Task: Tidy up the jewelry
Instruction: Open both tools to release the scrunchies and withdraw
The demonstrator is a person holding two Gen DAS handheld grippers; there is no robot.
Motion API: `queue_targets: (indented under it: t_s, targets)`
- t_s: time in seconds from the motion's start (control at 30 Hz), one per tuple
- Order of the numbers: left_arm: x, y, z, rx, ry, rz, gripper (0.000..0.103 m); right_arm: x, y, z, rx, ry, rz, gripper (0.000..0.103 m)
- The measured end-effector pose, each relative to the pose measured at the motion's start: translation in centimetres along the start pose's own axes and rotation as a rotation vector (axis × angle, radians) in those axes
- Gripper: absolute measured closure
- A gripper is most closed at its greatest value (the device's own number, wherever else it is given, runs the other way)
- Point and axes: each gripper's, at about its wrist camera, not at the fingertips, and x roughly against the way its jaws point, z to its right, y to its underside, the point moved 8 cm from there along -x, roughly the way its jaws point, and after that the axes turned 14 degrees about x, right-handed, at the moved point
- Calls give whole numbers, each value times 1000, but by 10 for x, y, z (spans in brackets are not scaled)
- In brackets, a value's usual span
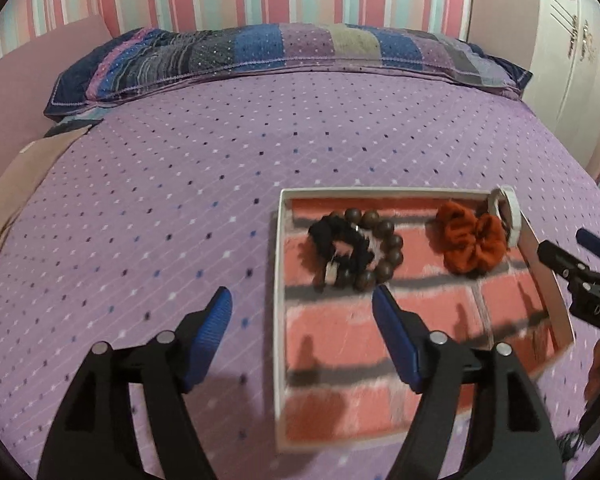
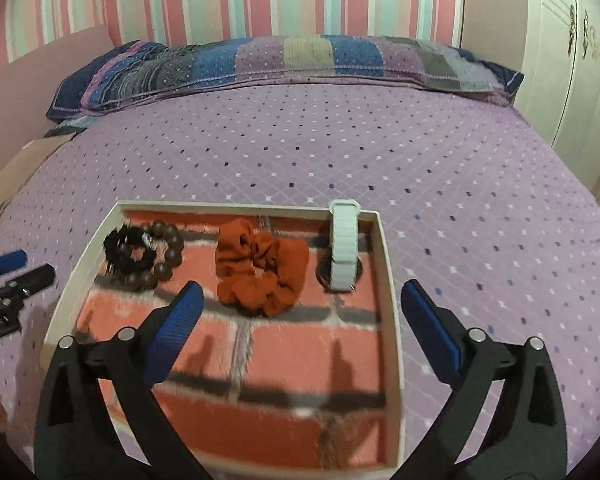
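A white-rimmed tray with a brick-pattern floor lies on the purple bed. In it are a black scrunchie lying over a brown bead bracelet, an orange scrunchie, and a white band standing on edge against the far right corner. My left gripper is open and empty over the tray's left rim. My right gripper is open and empty above the tray's near right part; it also shows in the left wrist view.
A patchwork pillow lies at the head of the bed against the striped wall. A white cabinet stands at the right. The left gripper's fingers show at the right wrist view's left edge.
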Motion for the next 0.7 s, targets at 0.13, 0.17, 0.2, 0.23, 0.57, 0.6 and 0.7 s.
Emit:
queue_targets:
  t_s: [0.13, 0.17, 0.2, 0.23, 0.57, 0.6, 0.7]
  targets:
    - [29, 18, -12, -12, 6, 20, 24, 24, 19, 4, -4, 25, -17, 5]
    - [35, 22, -14, -10, 8, 21, 16, 30, 22, 5, -10, 27, -17, 5]
    - [41, 26, -16, -6, 10, 28, 16, 40, 26, 6, -16, 29, -12, 5]
    - [51, 33, -20, -7, 14, 38, 16, 46, 29, 7, -17, 32, -6, 5]
    - [113, 85, -51, -4, -13, 99, 16, 142, 71, 8, 40, 87, 93, 4]
    - [119, 91, -52, -5, -15, 105, 16, 151, 79, 7, 51, 96, 98, 4]
    - [136, 111, -57, -10, -21, 122, 15, 169, 102, 2, 74, 109, 98, 4]
